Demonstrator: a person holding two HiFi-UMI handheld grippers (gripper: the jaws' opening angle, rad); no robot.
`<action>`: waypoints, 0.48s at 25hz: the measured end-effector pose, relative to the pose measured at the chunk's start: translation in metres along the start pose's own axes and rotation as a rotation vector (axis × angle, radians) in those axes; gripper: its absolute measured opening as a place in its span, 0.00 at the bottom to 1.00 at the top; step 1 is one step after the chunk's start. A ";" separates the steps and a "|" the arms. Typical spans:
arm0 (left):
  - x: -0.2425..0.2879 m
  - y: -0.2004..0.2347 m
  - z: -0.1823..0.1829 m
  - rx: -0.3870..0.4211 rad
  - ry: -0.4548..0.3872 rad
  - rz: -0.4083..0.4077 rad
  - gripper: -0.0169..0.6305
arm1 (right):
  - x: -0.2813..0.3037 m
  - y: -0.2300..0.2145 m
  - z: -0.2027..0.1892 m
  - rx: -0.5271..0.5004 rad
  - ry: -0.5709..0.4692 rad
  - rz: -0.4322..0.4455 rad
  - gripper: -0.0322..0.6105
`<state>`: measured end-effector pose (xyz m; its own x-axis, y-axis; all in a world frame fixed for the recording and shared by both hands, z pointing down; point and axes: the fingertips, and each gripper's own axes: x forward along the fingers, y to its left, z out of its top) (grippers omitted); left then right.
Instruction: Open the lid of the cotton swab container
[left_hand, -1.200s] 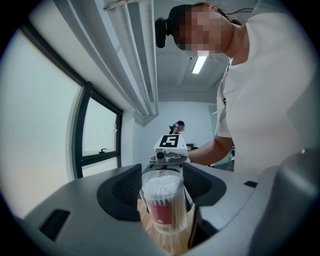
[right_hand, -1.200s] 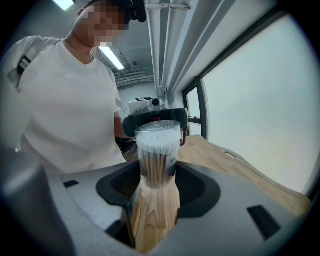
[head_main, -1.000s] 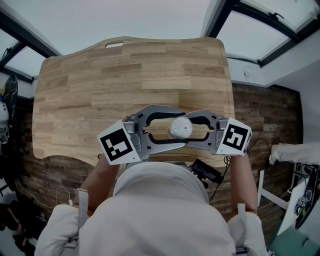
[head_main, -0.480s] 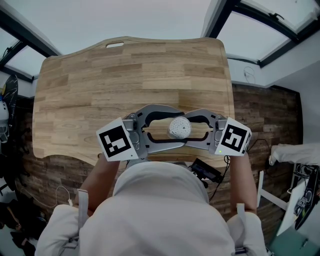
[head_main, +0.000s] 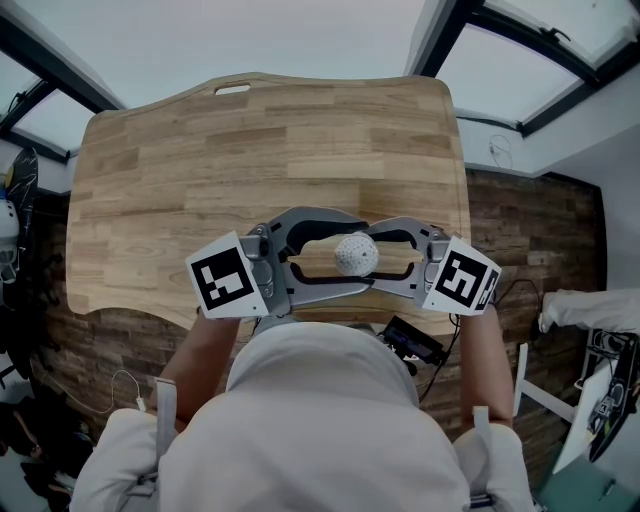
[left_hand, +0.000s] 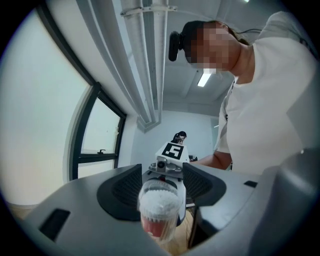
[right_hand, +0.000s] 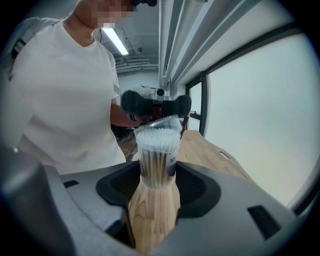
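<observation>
The cotton swab container (head_main: 357, 255) is held in the air over the table's near edge, between the two grippers, which face each other. It has a wooden base (right_hand: 152, 210) and a clear upper part (right_hand: 157, 155) packed with white-tipped swabs. My right gripper (right_hand: 152, 200) is shut on the wooden base. My left gripper (left_hand: 160, 210) closes round the container's top (left_hand: 160, 202), where the clear lid (right_hand: 161, 123) sits tilted, one edge raised. In the head view the left gripper (head_main: 345, 255) comes in from the left and the right gripper (head_main: 385, 258) from the right.
The wooden table (head_main: 250, 150) stretches away beyond the grippers, with a handle slot (head_main: 232, 89) at its far edge. A person in a white shirt (right_hand: 65, 90) stands right behind the grippers. A dark device (head_main: 412, 343) hangs below the table's near edge.
Both grippers have shifted only slightly, their marker cubes turning a little. The container stays held between them, a touch farther from me.
</observation>
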<state>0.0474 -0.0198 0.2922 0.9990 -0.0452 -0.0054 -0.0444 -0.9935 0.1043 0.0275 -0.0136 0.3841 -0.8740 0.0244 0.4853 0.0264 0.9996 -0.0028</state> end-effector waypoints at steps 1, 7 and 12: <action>-0.001 0.000 0.003 -0.003 -0.008 0.000 0.44 | 0.001 0.000 -0.001 -0.004 0.005 -0.002 0.41; 0.000 0.002 -0.003 0.026 0.033 0.022 0.44 | 0.001 -0.001 0.000 -0.005 -0.007 -0.010 0.41; -0.002 0.009 -0.012 -0.056 0.056 0.026 0.44 | 0.001 0.001 0.003 -0.018 -0.004 -0.006 0.41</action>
<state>0.0450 -0.0275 0.3050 0.9966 -0.0634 0.0535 -0.0712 -0.9847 0.1590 0.0254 -0.0126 0.3820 -0.8763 0.0185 0.4814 0.0297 0.9994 0.0157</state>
